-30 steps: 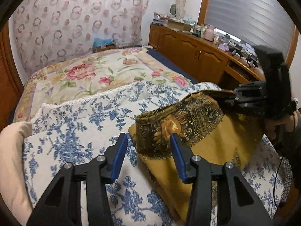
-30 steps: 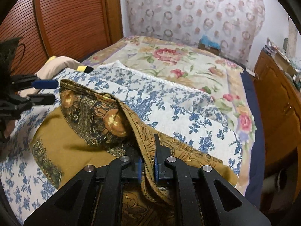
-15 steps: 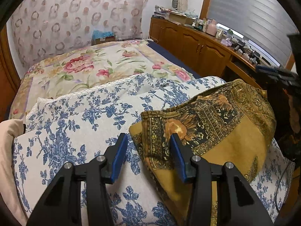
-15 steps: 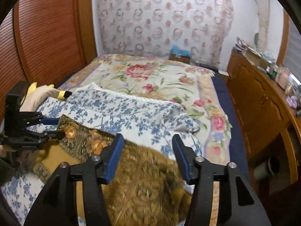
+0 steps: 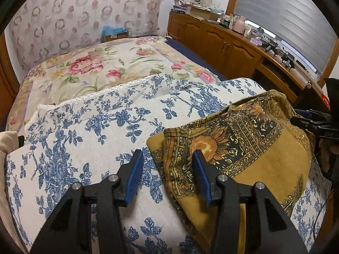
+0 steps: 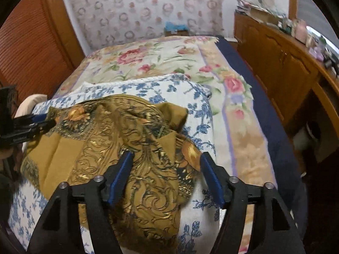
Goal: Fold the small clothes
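Comparing this moment with the views from a second earlier, I noted that the right gripper (image 6: 166,176) had let go: it had been clamped on a fold of the ochre patterned cloth (image 6: 118,148), and now its blue fingers (image 6: 121,174) stood wide apart above the fabric, holding nothing. The lifted flap had been carried over and dropped, so the cloth lay doubled on the blue-flowered quilt (image 5: 89,127) at the near end of the bed, with its dark sunflower border (image 5: 222,139) facing up along the folded edge. The left gripper (image 5: 167,176) was likewise apart and empty; one finger sat over the quilt and the other over the cloth's near corner, and I could not confirm contact with either. In the right view the top layer looked bunched and rumpled toward the far side rather than flat, and a corner (image 6: 175,114) stuck out past the fold. I judged that one fold was complete but loose. The next step would probably call for smoothing the top layer or regrasping an edge for a second fold; pinching only the upper layer could drag the stack apart. The floral bedspread (image 5: 95,67) beyond was not involved.
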`<state>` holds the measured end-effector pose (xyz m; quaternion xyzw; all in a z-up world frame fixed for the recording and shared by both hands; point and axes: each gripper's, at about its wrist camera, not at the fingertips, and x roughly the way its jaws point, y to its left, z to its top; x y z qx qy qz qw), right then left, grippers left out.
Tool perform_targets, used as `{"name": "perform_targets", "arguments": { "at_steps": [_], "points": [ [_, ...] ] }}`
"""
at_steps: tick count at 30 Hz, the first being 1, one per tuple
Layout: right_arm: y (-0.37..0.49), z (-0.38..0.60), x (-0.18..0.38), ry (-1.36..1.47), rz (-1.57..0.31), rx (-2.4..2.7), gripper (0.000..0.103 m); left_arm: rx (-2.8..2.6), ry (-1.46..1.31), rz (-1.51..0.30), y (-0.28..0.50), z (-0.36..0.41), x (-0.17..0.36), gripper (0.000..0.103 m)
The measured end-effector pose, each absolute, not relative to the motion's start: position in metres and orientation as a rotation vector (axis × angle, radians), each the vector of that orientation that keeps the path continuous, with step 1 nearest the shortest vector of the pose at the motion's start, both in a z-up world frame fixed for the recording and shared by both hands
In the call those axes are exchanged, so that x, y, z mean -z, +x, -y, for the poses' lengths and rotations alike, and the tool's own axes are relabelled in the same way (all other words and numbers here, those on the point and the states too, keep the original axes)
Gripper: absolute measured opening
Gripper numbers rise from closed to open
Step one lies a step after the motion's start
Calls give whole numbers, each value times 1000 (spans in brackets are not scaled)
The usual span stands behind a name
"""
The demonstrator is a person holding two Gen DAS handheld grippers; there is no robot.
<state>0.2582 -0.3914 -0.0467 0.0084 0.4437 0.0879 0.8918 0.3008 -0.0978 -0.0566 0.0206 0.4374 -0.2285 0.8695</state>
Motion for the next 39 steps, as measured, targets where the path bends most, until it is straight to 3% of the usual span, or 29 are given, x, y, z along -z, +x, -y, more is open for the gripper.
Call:
{"name": "perform_targets", "arguments": {
  "at_steps": [11,13,16,18,20,21,23,25,39],
  "points": [
    [264,393,54,149,-935,-260,79,510,30,-920,301,100,59,46],
    [263,388,54,157,-936,-304,69,516,47,-923,300,104,58,41],
    [265,380,54,128,-939,-325,64,527,34,-928,303,105,58,35],
    [265,377,54,130,-940,-343,57,542,12,-932,305,104,58,26],
    [264,374,55,118,-935,-365,46,575,-33,-943,306,102,57,10],
    [263,374,54,115,-928,-375,44,571,-31,-937,304,102,55,9],
    [259,373,50,110,-906,-394,25,545,13,-905,297,105,48,8],
    [253,371,40,108,-864,-405,18,535,22,-857,287,105,35,7],
    [236,312,-43,4,-636,-496,14,446,-28,-593,222,38,-52,7]
  ]
}}
